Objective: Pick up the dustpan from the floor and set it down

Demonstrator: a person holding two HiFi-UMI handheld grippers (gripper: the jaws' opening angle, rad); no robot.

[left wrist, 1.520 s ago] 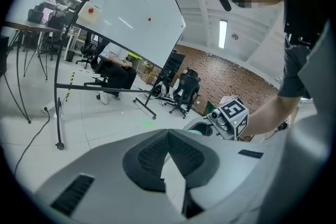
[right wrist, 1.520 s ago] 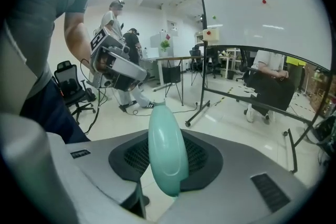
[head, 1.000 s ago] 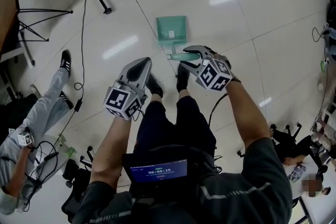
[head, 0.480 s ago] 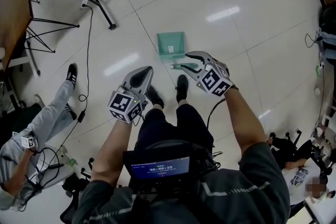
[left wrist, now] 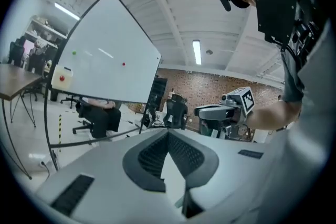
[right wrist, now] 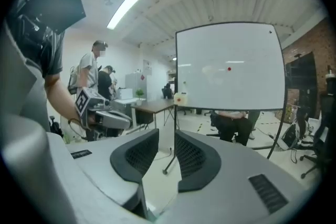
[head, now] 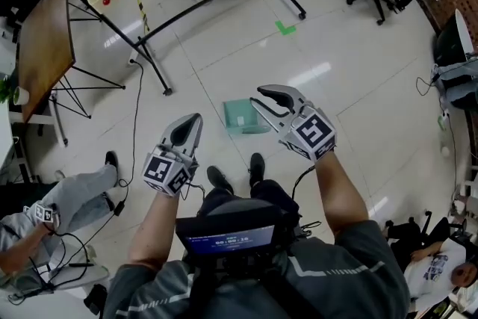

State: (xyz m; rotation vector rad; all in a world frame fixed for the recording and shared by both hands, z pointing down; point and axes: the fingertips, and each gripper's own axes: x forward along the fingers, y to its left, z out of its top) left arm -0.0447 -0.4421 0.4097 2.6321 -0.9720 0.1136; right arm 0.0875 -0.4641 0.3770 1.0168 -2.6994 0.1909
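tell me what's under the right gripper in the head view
The green dustpan lies on the floor below the right gripper. Its pan shows; its handle end is covered by the gripper, whose jaws stand apart with nothing between them.

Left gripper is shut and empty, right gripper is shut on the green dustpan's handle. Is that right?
Not quite. The right gripper is open and empty: the right gripper view shows its jaws apart with only floor between them. In the head view, the green dustpan shows partly behind it. The left gripper is shut and empty, as you said.
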